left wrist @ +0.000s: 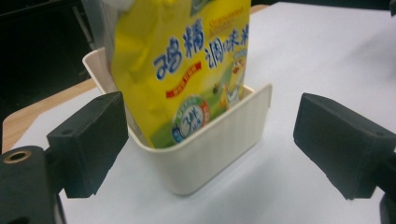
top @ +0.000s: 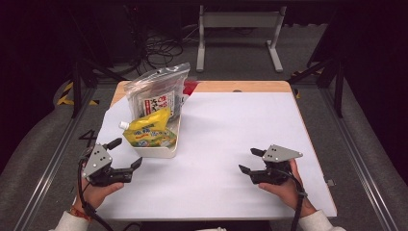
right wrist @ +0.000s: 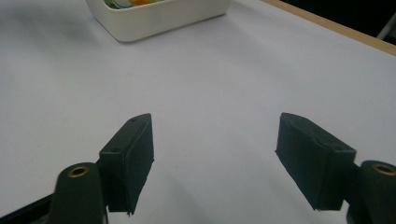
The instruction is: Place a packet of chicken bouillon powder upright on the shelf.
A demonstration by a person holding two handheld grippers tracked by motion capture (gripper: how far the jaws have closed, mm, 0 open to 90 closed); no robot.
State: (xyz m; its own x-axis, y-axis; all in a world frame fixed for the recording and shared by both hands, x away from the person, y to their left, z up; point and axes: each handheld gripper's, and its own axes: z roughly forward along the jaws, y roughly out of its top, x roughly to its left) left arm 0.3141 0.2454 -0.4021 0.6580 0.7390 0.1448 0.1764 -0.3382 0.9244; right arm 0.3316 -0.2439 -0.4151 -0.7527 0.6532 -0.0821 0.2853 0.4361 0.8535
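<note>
Lab or test bay, not a home: wooden-edged table under a white sheet [top: 231, 139] set on grey carpeted floor [top: 43, 144] inside dark metal floor rails [top: 53, 163]; black-and-yellow hazard tape [top: 65, 96] at the corner; tangled black cables [top: 161, 50] and a white metal stand frame [top: 238, 21] behind, against a dark backdrop

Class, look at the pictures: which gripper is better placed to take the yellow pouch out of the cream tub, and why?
Left. The left gripper sits open beside the tub with the yellow pouch ahead; the right gripper is farther off.
</note>
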